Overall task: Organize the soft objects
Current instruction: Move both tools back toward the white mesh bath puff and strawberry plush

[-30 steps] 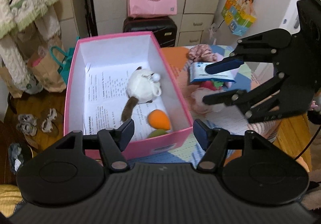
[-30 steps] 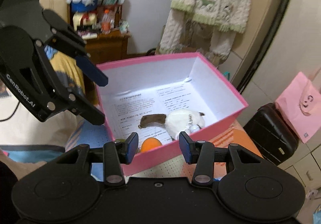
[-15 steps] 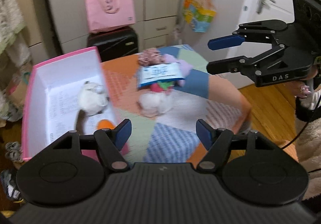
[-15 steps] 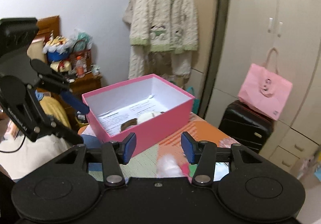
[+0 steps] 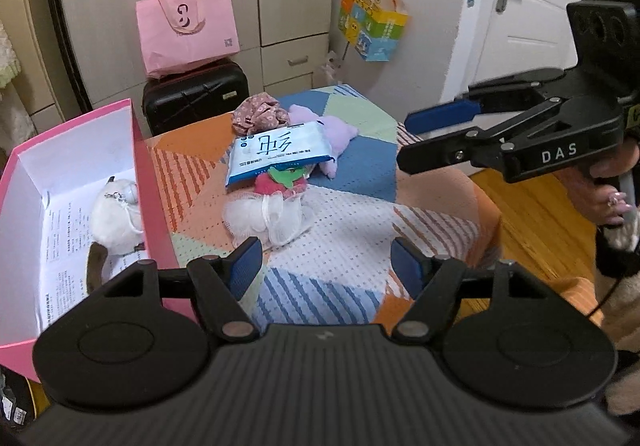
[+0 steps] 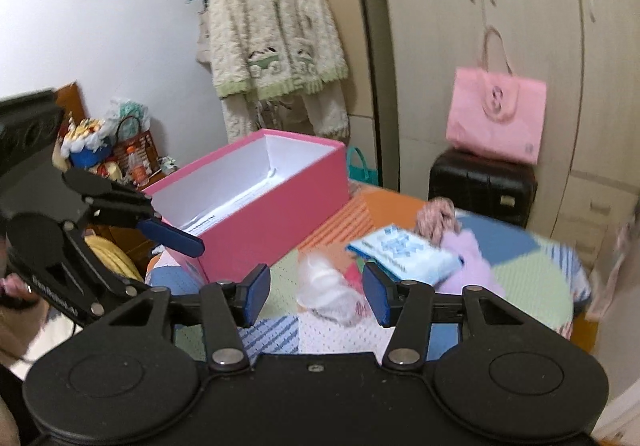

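On the patchwork surface, a white mesh pouf is lying just beside the pink box, with a wipes pack resting over a lilac plush and a floral scrunchie behind it. Nothing is being held: the fingers of the left gripper and of the right gripper are standing apart. Only in the left wrist view is a white plush being shown inside the box; in the right wrist view the box wall is hiding it, while a hanging cardigan is being seen. Compared with one second ago, both grippers are being turned away from the box toward the pile.
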`<move>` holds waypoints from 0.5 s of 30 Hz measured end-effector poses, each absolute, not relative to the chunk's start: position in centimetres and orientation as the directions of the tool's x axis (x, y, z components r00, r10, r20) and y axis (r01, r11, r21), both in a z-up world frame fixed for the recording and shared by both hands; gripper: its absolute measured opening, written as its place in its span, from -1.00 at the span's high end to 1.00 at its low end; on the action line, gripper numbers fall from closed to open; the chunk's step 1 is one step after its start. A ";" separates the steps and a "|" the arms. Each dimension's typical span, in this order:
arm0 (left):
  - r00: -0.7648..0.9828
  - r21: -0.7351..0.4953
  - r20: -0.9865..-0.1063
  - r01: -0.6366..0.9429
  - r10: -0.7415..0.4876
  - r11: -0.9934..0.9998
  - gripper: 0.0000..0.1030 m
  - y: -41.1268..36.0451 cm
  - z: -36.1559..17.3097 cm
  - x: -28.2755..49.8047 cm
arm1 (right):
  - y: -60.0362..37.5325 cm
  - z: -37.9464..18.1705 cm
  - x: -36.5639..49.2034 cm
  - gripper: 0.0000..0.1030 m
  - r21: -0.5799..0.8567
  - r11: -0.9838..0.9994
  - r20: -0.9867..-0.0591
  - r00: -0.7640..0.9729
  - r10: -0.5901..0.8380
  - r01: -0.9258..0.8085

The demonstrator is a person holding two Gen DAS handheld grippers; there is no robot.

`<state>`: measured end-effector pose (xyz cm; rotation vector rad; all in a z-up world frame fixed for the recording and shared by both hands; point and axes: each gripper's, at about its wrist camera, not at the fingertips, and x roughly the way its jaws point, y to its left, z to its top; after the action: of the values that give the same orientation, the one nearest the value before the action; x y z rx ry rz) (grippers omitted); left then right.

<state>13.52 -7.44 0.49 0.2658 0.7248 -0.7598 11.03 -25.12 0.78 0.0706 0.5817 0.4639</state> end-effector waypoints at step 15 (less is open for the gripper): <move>0.693 0.070 -0.573 0.574 -0.438 0.816 -0.36 -10.1 -5.6 17.3 | -26.6 -6.9 17.9 -0.11 0.431 0.872 -0.543 0.705 0.457 -0.232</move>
<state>17.31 -10.07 -5.56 0.2527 0.5705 -0.5723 17.86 -26.58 -6.88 0.3460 0.6899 0.3916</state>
